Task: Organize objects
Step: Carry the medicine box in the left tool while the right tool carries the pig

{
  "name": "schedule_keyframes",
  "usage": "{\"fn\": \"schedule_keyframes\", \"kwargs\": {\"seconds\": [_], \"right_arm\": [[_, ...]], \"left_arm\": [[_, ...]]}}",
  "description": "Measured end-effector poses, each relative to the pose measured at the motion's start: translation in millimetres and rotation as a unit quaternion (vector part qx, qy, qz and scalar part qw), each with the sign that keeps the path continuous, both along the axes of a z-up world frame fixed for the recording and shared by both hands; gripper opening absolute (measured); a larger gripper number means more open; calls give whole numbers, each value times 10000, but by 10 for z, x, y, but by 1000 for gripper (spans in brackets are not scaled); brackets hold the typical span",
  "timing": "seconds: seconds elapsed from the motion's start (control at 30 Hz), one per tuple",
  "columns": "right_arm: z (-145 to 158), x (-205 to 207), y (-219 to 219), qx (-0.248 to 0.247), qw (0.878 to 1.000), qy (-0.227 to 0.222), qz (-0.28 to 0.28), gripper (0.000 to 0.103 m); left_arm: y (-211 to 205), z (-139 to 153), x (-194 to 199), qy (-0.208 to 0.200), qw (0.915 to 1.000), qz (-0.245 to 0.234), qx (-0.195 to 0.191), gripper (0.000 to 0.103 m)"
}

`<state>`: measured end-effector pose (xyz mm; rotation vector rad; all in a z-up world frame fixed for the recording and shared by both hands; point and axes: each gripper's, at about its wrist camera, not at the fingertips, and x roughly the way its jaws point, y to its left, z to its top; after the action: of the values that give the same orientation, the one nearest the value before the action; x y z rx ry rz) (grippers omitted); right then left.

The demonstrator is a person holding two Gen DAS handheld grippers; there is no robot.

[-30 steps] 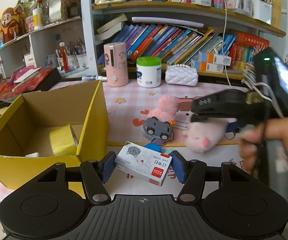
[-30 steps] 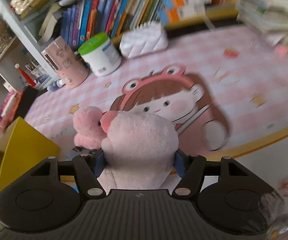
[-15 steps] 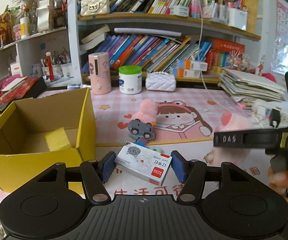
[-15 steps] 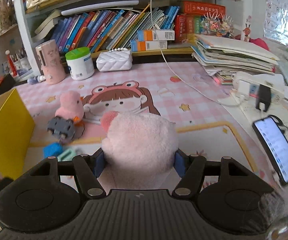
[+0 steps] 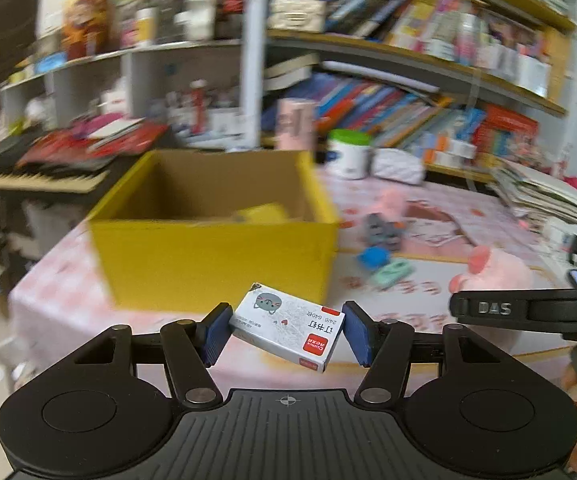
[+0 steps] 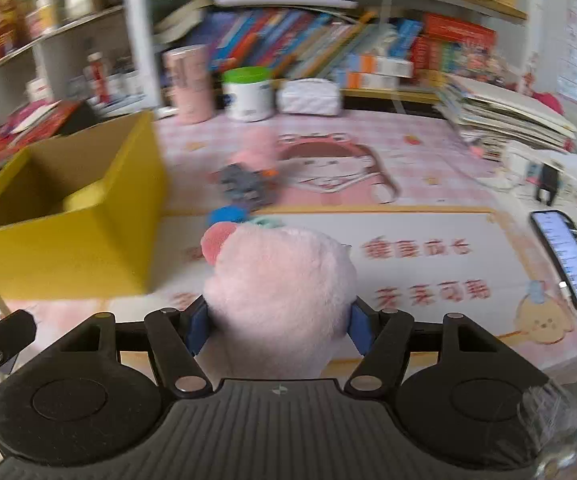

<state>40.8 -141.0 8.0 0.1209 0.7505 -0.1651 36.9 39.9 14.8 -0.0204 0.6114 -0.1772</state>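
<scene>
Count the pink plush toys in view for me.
2. One pink plush toy is clamped in the right gripper; a smaller pink plush sits on the mat behind the grey toy car. The yellow box may hide more.

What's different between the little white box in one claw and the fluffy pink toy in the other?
The staple box is a flat, hard-edged white carton with a cat drawing and red label; the pink plush toy is rounded, fuzzy and unprinted. The box sits tilted between the left claw pads, leaving room; the plush bulges past the right claw pads. Both are held clear of the table, near the yellow box.
</scene>
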Motion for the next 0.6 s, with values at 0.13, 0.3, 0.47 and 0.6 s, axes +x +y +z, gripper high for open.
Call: {"fn": "schedule_keyframes", "kwargs": {"seconds": [0.13, 0.3, 0.47, 0.6], "right_arm": [[64, -178, 392, 25, 9994, -151, 325, 64], [46, -375, 817, -191, 9981, -218, 543, 64], [1, -475, 1138, -296, 9970, -210, 686, 64], [-49, -524, 1364, -266, 9963, -117, 807, 64]], "left_arm": [[399, -59, -105, 147, 9986, 495, 65, 59], [789, -75, -210, 251, 9953, 914, 171, 59], [1004, -63, -369, 196, 9951, 915, 320, 59], [1162, -55, -463, 145, 9951, 885, 407, 59]]}}
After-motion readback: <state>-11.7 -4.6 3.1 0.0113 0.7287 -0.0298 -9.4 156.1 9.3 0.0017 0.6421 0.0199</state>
